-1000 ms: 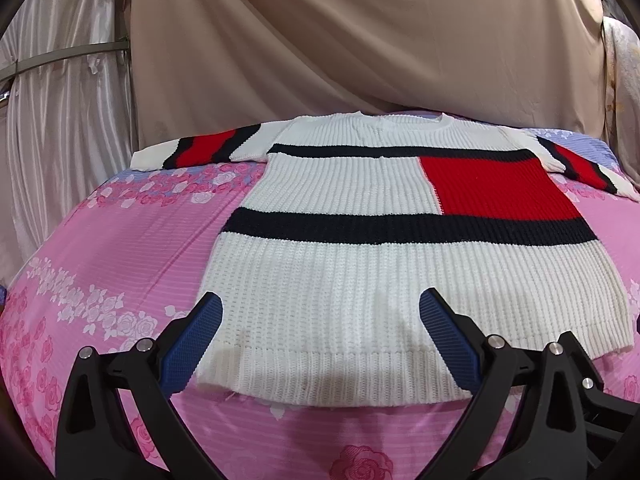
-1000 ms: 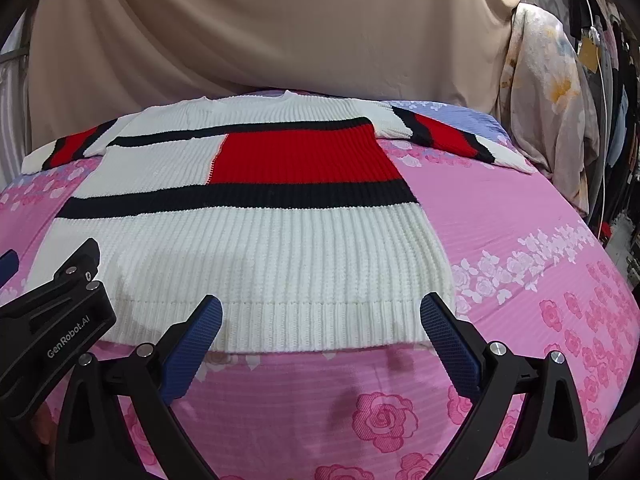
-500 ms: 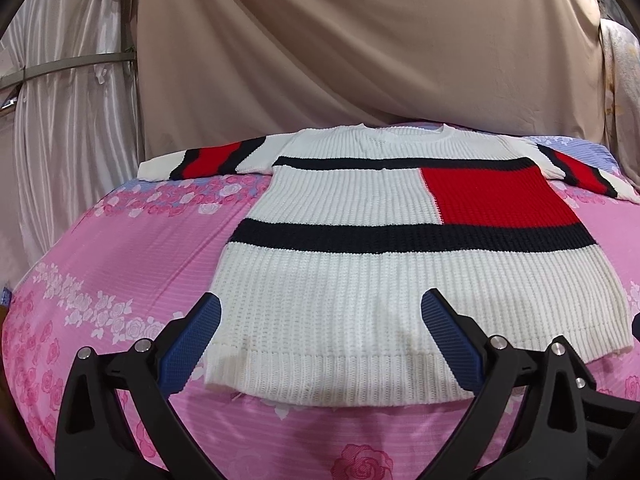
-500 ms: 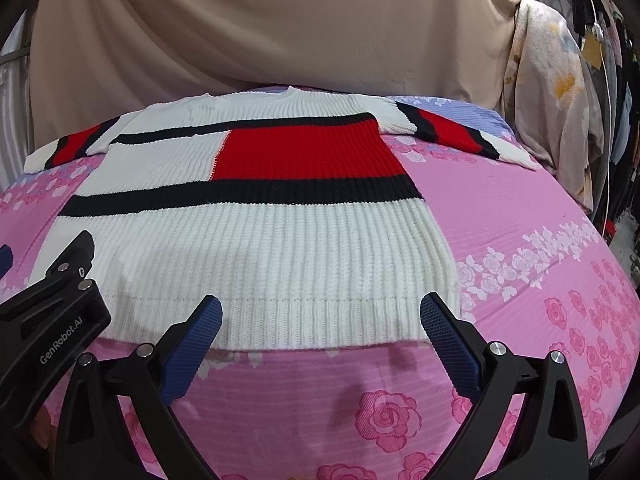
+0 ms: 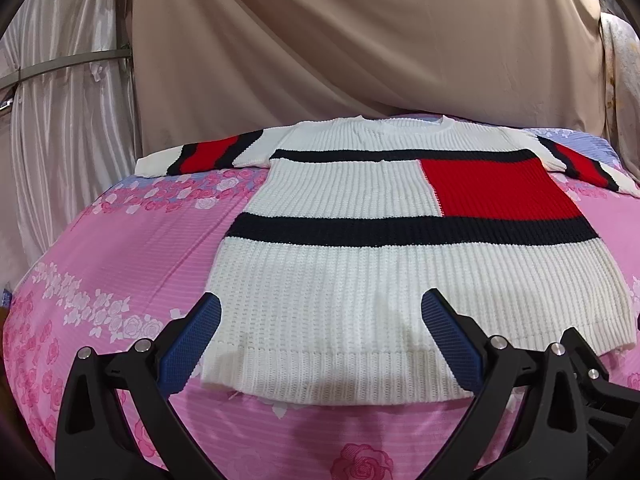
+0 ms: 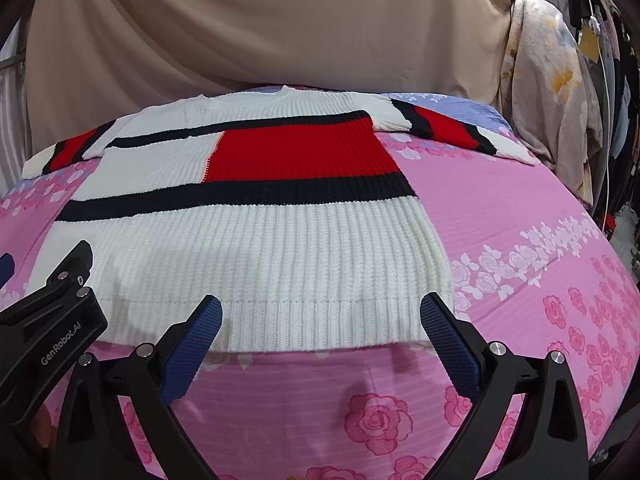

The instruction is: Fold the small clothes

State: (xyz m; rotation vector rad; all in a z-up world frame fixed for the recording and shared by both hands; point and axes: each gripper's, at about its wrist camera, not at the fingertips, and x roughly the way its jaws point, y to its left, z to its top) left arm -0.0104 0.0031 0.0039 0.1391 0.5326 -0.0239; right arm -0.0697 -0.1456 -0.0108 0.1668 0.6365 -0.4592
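Pink rose-print bedsheet [image 5: 100,248] carries white ribbed knit sweater with red block and navy bands [image 5: 360,264], flat, long axis running away, hem nearest. Left gripper [image 5: 320,336] and right gripper [image 6: 320,332]: spread wide, empty, at hem corners.

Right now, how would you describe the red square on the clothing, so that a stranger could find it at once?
A pink floral bedsheet covers the bed, and a white knitted sweater lies flat on it. On the chest, between two black horizontal bands, sits the red square, toward the right sleeve in both views. The sleeves carry only narrow red stripes; this is the one large red block.
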